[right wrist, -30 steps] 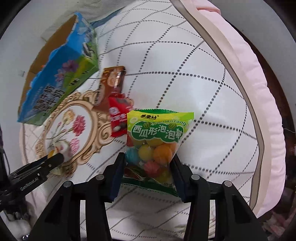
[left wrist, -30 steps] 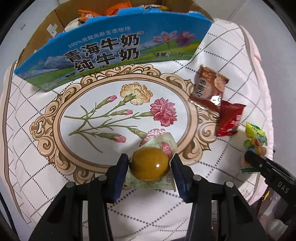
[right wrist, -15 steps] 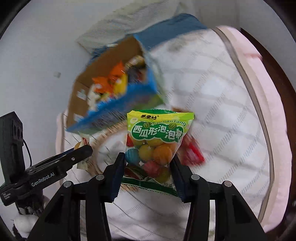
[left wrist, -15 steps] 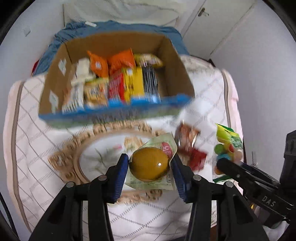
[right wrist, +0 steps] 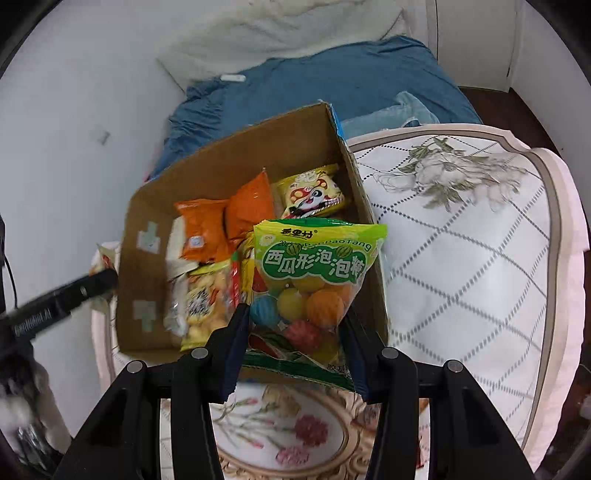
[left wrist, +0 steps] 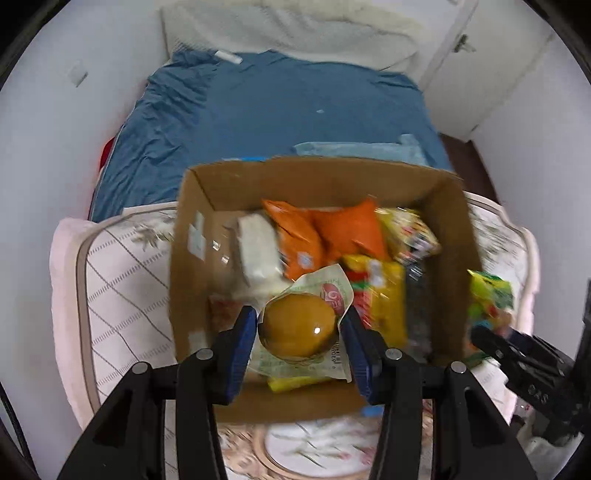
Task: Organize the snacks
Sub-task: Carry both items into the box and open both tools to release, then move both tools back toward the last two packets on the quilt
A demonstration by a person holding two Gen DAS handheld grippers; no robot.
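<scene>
My left gripper point(left wrist: 298, 330) is shut on a packaged brown egg point(left wrist: 297, 329) and hangs over the open cardboard box point(left wrist: 317, 179). My right gripper point(right wrist: 297, 325) is shut on a green bag of coloured gum balls point(right wrist: 314, 273), held above the box's point(right wrist: 236, 158) right side. Inside the box lie orange packets point(left wrist: 343, 229), a yellow packet point(left wrist: 384, 291) and a white one point(left wrist: 258, 251). In the left wrist view the right gripper point(left wrist: 491, 334) and its bag point(left wrist: 489, 295) show at the right, past the box wall. The left gripper's finger point(right wrist: 92, 284) shows blurred at the left in the right wrist view.
The box stands on a quilted white cover point(right wrist: 461, 258) with a floral medallion point(right wrist: 288, 432) near me. Behind it lies a blue bedsheet point(left wrist: 288, 110) with a pale pillow point(left wrist: 295, 29). White walls close in on both sides.
Both grippers carried their packets up and forward from over the floral medallion to above the open box. The two snacks on the cover dropped out of view.
</scene>
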